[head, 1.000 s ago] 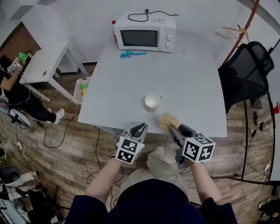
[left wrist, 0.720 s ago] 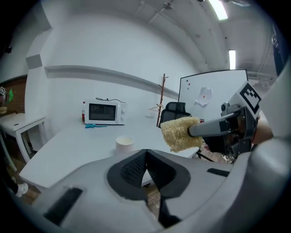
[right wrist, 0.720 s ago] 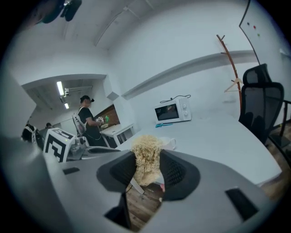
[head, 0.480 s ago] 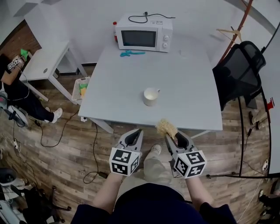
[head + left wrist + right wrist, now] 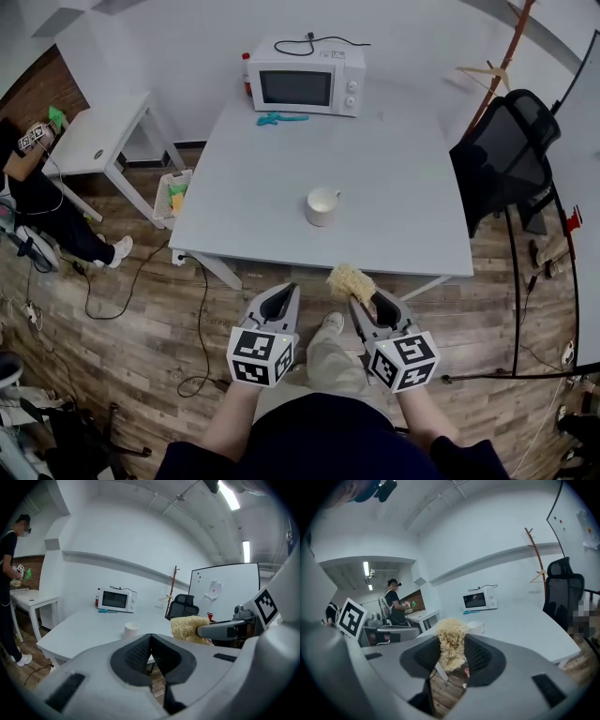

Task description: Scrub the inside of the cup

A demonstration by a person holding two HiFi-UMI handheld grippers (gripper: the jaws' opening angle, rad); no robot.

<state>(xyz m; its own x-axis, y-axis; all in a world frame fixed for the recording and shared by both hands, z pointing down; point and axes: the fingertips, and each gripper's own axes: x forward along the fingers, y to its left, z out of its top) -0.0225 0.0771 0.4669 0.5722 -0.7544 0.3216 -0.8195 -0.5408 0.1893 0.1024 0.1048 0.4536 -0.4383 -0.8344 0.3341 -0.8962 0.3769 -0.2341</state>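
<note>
Scrubbing seems next: my right claw [image 5: 362, 302] pinches a pale-yellow fibrous scrubber [image 5: 350, 278], left claw [image 5: 281, 296] shut empty, short of the white cup [image 5: 322, 205].

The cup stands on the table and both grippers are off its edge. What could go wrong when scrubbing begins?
1. The cup stands free on the table; the left gripper is shut and empty. Scrubbing without a hold could push or tip it.
2. The right gripper grips only part of the scrubber, so it may bend or slip out when pressed inside.
</note>
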